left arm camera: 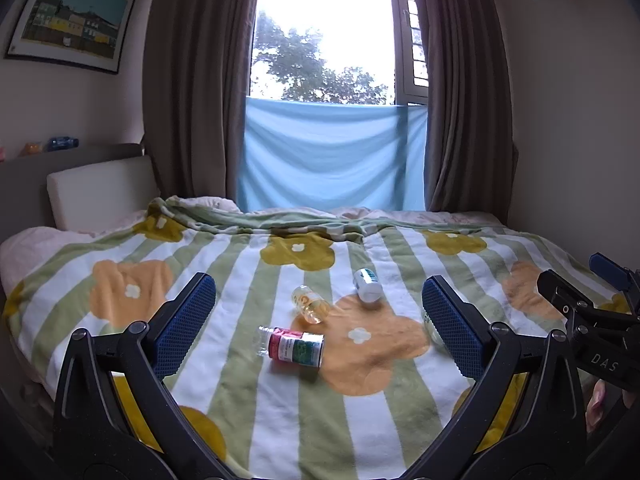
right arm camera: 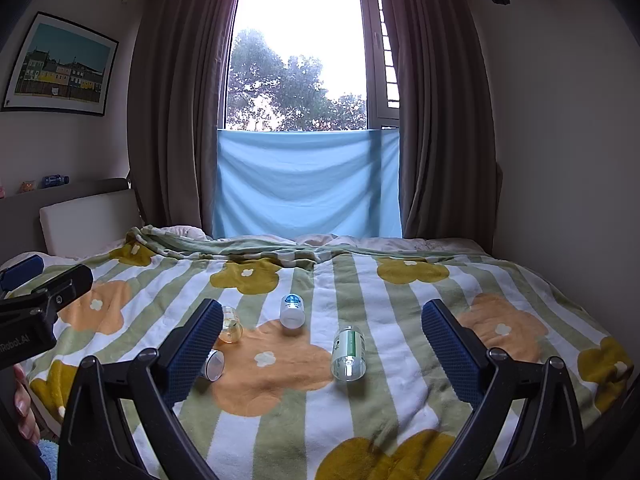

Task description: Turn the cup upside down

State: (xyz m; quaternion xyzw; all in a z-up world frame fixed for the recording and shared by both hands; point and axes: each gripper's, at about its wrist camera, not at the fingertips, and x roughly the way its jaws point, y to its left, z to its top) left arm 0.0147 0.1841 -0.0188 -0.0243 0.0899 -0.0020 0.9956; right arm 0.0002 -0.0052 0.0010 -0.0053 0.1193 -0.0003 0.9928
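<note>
Bed: a striped flower blanket (right arm camera: pixel 360 408) covered it, filling the lower frame.
Room: brown curtains (right arm camera: pixel 168 120), a window (right arm camera: pixel 300 60), a blue cloth (right arm camera: pixel 308 184), a picture (right arm camera: pixel 60 68) at upper left.
Cups: four small bottle-like cups lay on their sides mid-frame; the clear cup (right arm camera: pixel 348 354) lay between the right claw's fingers.
Left claw (left arm camera: pixel 318 324): wide, empty.
Right claw (right arm camera: pixel 322 348): wide, empty.

In the right wrist view, the right gripper's left finger (right arm camera: pixel 192 344) covers most of the red-labelled bottle (right arm camera: pixel 214 365), leaving only its white end showing, and part of the small amber jar (right arm camera: pixel 231 326). In the left wrist view, the left gripper's right finger (left arm camera: pixel 454 328) hides nearly all of the clear green-labelled bottle (left arm camera: pixel 429 322). Label print on every bottle is too small to read. A hand (right arm camera: pixel 24 412) is cut off by the left edge. The small items on the headboard shelf (left arm camera: pixel 60 143) are too blurred to identify.
</note>
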